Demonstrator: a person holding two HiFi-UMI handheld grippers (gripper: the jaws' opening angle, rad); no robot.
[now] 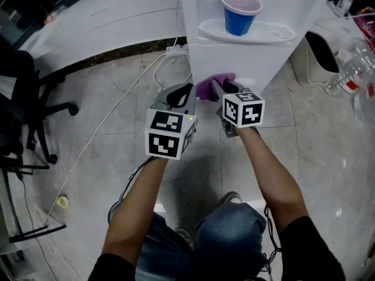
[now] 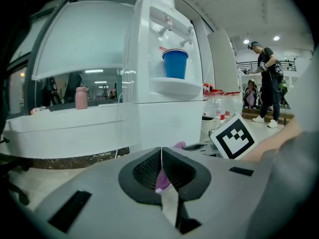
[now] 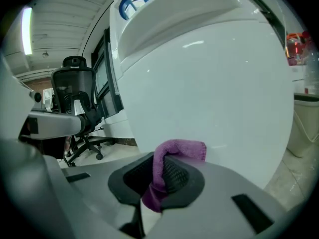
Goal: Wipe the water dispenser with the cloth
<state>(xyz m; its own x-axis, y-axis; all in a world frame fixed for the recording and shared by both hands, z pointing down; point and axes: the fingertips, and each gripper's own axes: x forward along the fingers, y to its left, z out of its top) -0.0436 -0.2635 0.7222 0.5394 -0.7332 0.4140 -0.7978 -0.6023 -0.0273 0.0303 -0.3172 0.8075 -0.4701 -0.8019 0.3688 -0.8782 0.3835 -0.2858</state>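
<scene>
Both left tool (image 1: 186,93) and right tool (image 1: 220,90) pinch cloth (image 1: 210,86) beside dispenser (image 1: 234,60).

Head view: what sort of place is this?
Probably an office or lab common area: a floor-standing water dispenser with a blue cup on its drip tray, a black swivel office chair, and a long white counter.

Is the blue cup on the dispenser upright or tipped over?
Upright: the blue cup stands mouth up on the tray of the water dispenser.
</scene>
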